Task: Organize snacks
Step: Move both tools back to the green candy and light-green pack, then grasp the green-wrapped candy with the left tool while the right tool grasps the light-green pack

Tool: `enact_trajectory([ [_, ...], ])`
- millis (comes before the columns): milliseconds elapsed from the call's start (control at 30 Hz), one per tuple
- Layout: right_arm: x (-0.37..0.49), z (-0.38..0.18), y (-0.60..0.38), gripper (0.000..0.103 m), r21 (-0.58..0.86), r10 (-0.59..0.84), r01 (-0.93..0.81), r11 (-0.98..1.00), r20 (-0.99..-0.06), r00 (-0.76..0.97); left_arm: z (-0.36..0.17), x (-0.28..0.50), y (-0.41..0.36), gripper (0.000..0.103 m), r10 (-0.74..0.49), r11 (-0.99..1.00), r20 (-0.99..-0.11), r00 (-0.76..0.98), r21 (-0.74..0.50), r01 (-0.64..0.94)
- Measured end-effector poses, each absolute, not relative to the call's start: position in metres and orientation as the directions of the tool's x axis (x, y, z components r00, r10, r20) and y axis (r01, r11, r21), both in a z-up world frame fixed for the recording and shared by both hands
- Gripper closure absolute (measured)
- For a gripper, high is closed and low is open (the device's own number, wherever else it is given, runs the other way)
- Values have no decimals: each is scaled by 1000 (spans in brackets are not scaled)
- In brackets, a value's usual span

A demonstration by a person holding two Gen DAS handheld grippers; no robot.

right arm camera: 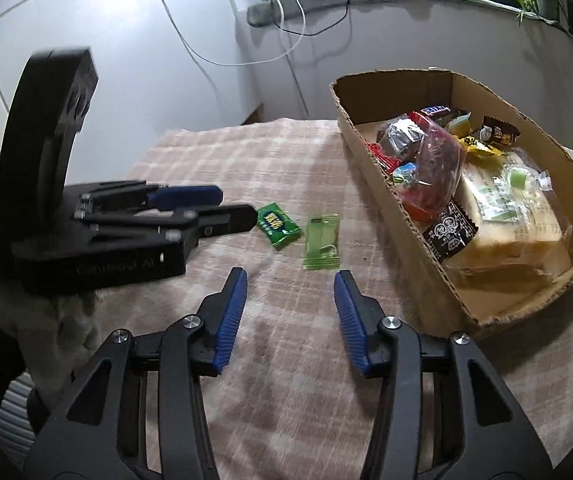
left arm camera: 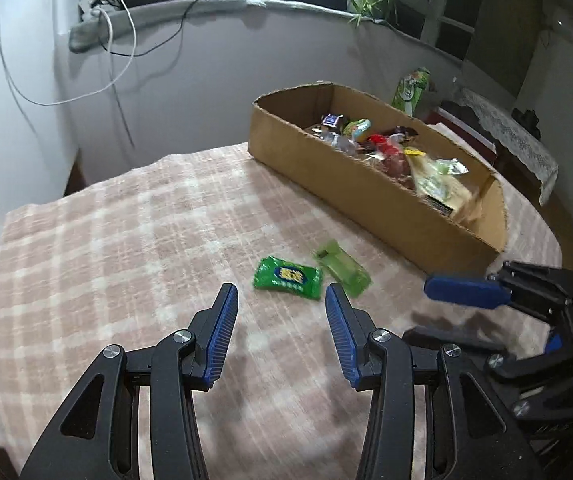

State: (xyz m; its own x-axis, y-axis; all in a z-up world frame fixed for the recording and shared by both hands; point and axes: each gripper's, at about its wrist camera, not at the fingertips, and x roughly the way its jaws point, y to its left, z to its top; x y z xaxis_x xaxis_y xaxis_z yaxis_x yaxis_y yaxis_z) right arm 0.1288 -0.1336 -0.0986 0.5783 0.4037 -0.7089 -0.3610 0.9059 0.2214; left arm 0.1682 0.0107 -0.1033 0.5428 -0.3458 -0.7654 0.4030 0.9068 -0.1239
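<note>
Left wrist view: my left fingers [left arm camera: 281,297] are apart, holding nothing, and so are my right fingers [right arm camera: 290,282]. Two green snacks [left arm camera: 287,278] [right arm camera: 321,242] lie just ahead. Most snacks already fill the box [right arm camera: 386,204] beyond; these two remain.

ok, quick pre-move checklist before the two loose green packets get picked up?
1. Left gripper open and holding nothing: ok.
2. Right gripper open and holding nothing: ok.
3. Dark green packet flat on the checked cloth, just ahead of the left fingers: ok.
4. Pale green packet ahead of the right gripper, apart from the other packet: ok.
5. Cardboard box has a free spot for them: ok, bare floor at the near end.
6. Grippers clear of each other: cannot tell, they are close side by side.
</note>
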Motion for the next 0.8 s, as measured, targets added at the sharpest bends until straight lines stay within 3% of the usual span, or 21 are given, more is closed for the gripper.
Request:
enact_trajectory([
  [300, 141, -109, -126, 59, 209, 372, -329, 921, -727, 577, -117, 223, 3, 59, -455, 850, -778, 434, -234, 471],
  [533, 143, -113, -124, 60, 194, 356, -323, 926, -730, 583, -128, 250, 2, 78, -534, 800, -780, 324, -342, 494],
  [800, 143, -114, -126, 60, 189, 355, -326, 926, -730, 584, -126, 222, 3, 80, -493, 779, -813, 309, -255, 572],
])
